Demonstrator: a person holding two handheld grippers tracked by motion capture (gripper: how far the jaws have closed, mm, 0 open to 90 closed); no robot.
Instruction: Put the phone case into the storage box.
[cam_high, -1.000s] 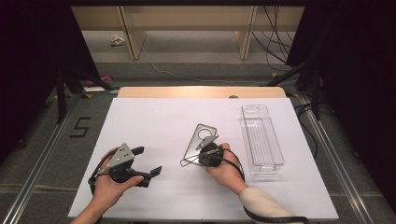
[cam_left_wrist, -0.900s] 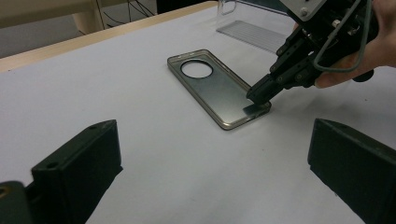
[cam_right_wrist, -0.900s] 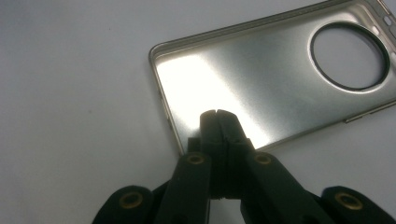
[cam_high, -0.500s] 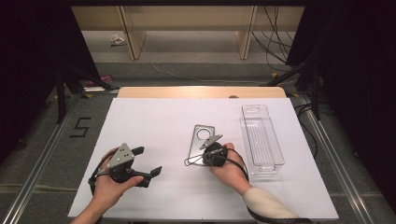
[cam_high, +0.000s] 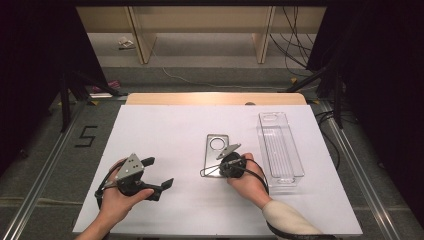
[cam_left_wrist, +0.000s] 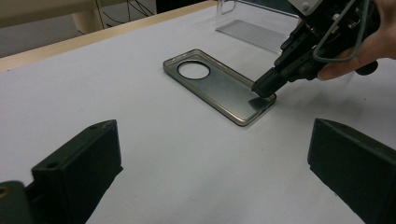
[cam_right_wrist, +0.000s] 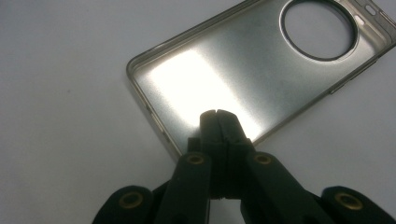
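Hovering my right gripper (cam_right_wrist: 215, 115), jaws pressed together on nothing, over the near corner of the phone case (cam_high: 216, 154) lying flat mid-table, its long axis running away from me, while my left gripper (cam_high: 159, 173) waits wide open, well apart.

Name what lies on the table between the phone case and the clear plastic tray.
Nothing lies there. In the high view, the stretch of white table between the phone case and the clear tray is bare; the right claw sits at the case's near end.
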